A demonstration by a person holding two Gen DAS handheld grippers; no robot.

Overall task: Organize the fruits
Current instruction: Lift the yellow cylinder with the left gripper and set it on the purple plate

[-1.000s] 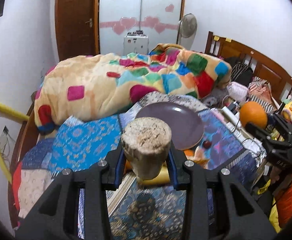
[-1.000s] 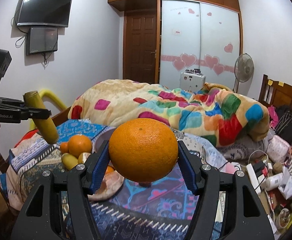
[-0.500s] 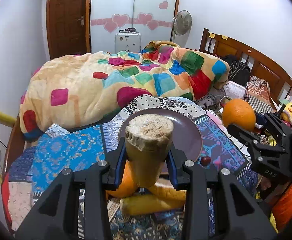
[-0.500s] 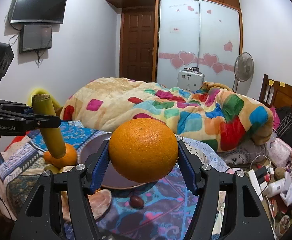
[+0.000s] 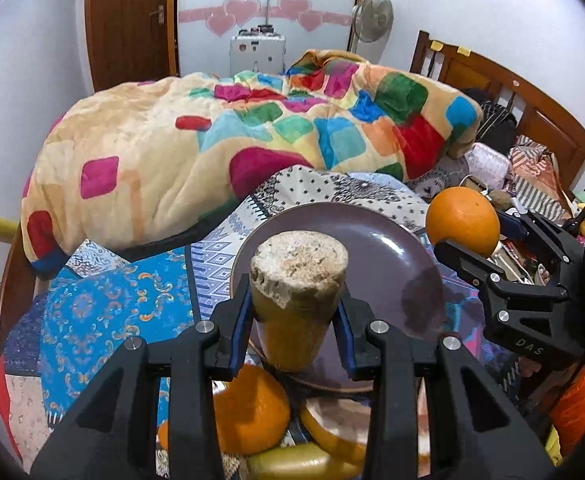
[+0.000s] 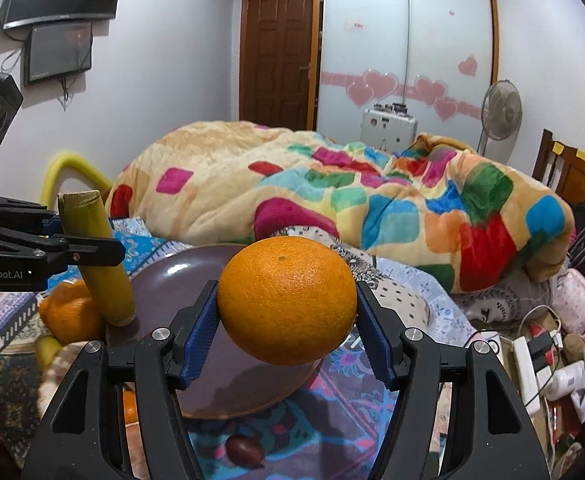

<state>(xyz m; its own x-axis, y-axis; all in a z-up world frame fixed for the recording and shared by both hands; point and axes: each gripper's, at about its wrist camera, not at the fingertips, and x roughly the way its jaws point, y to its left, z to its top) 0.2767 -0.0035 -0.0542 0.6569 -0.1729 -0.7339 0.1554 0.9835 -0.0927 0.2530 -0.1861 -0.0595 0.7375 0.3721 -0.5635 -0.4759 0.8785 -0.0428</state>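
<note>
My left gripper (image 5: 294, 318) is shut on a yellow-green sugarcane piece (image 5: 298, 280), held upright with its cut end up, low over the near edge of the purple plate (image 5: 388, 256). The piece (image 6: 96, 256) and the left gripper (image 6: 72, 246) show in the right wrist view. My right gripper (image 6: 288, 332) is shut on a large orange (image 6: 288, 300) above the plate's (image 6: 172, 276) right side. That orange (image 5: 462, 220) and gripper (image 5: 476, 240) show at the right of the left wrist view. Another orange (image 5: 248, 412) lies beside the plate.
A pale fruit slice (image 5: 340, 424) and a yellow-green piece (image 5: 300, 464) lie on the patterned cloth (image 5: 104, 312). A small dark red fruit (image 6: 244, 452) lies in front of the plate. A colourful quilt (image 5: 252, 136) lies behind. Clutter (image 6: 548, 360) is on the right.
Both grippers have moved forward and lower toward the purple plate, each still holding its fruit. The sugarcane piece now hangs at the plate's edge.
</note>
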